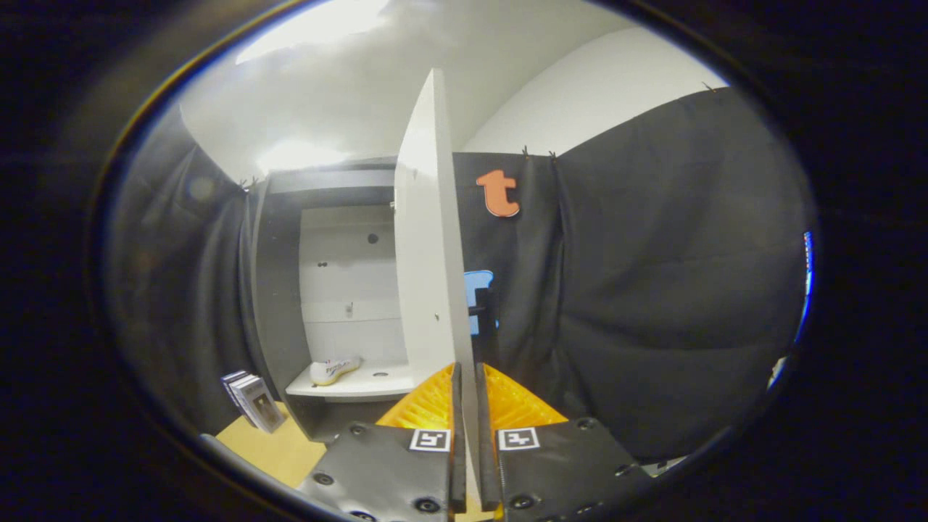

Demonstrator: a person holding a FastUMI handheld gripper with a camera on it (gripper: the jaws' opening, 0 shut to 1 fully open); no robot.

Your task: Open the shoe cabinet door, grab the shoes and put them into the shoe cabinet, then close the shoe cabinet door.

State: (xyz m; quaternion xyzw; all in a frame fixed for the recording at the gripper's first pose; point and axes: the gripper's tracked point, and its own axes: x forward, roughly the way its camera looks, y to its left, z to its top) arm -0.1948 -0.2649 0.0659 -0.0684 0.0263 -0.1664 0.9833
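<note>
The claw (467,377) is pinched onto the edge of the open cabinet door (428,239), one finger on each side. Past it, one shoe (333,370) sits on a shelf (355,384) inside the shoe cabinet (279,290). I think the shoe part is done, though the view is dim, and closing the door is left.
</note>
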